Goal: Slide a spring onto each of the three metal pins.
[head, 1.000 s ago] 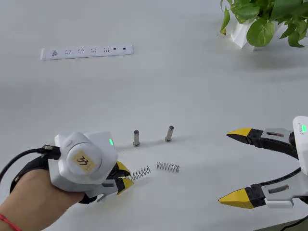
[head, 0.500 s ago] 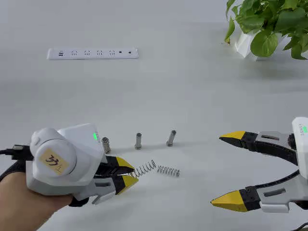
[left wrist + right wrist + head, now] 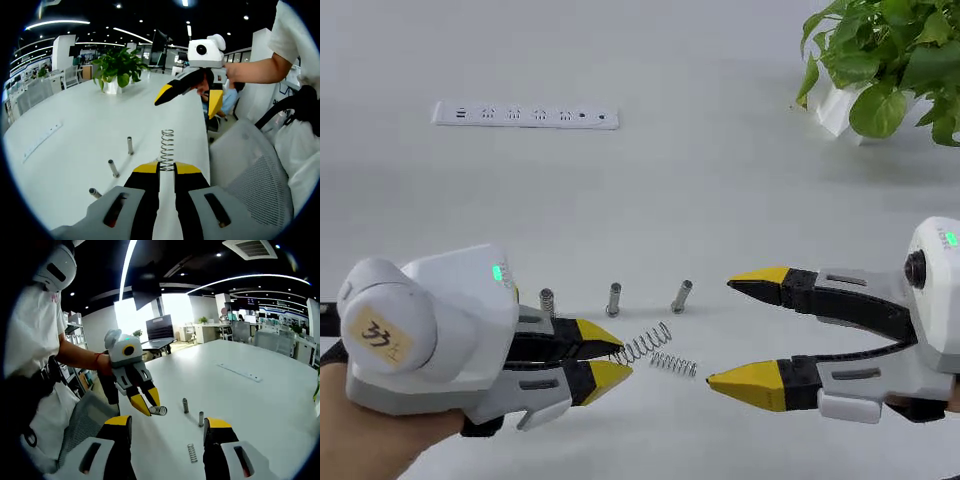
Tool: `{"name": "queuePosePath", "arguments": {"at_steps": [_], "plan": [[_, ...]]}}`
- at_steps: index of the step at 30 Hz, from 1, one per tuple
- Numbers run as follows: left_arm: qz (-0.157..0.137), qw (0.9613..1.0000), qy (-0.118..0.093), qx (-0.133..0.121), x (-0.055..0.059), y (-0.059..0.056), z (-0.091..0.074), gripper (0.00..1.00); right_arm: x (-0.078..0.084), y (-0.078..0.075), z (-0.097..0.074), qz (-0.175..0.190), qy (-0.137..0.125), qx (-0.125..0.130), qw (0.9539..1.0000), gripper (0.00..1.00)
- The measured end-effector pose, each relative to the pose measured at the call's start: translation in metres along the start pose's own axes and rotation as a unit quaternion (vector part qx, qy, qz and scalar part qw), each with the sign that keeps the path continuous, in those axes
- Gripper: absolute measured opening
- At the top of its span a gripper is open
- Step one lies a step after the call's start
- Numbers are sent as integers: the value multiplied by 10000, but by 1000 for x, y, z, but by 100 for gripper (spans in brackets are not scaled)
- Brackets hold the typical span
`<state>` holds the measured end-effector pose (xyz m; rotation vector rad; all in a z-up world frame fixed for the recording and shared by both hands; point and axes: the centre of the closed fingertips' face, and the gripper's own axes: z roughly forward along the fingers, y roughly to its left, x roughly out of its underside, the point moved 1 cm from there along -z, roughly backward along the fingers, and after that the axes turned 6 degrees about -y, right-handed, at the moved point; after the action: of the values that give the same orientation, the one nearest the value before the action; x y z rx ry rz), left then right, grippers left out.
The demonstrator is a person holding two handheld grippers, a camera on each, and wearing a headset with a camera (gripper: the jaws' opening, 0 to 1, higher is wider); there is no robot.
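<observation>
The left gripper [image 3: 623,358] has its jaws closed on one end of a spring [image 3: 645,343], now lifted higher off the desk [image 3: 720,180] than before. The right gripper [image 3: 720,332], jaws wide open, has come closer to it. A second spring [image 3: 673,364] lies below. Behind stand two bare pins [image 3: 614,298] and one pin [image 3: 547,300] already wearing a spring.

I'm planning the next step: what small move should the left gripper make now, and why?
Probably swing the held spring over the middle pin and line it up. The left gripper is shut on that spring's end, off the table; the left pin wears a spring, the middle pin and right pin are bare.
</observation>
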<state>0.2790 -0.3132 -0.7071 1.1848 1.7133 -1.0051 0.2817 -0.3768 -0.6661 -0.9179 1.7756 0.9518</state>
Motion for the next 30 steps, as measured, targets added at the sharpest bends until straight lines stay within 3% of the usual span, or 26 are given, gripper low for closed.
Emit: {"name": "queuePosePath", "arguments": {"at_steps": [8, 15, 30], "plan": [[-113, 9994, -325, 74, -14, -5, -1, 6, -8, 12, 12, 170, -148, -245, 9994, 41], [-229, 9979, -591, 100, -25, -6, -2, 6, -16, 12, 18, 439, -428, -232, 9978, 30], [-290, 9961, -808, 191, -35, -10, -2, 6, -23, 16, 24, 585, -554, -357, 9961, 16]]}}
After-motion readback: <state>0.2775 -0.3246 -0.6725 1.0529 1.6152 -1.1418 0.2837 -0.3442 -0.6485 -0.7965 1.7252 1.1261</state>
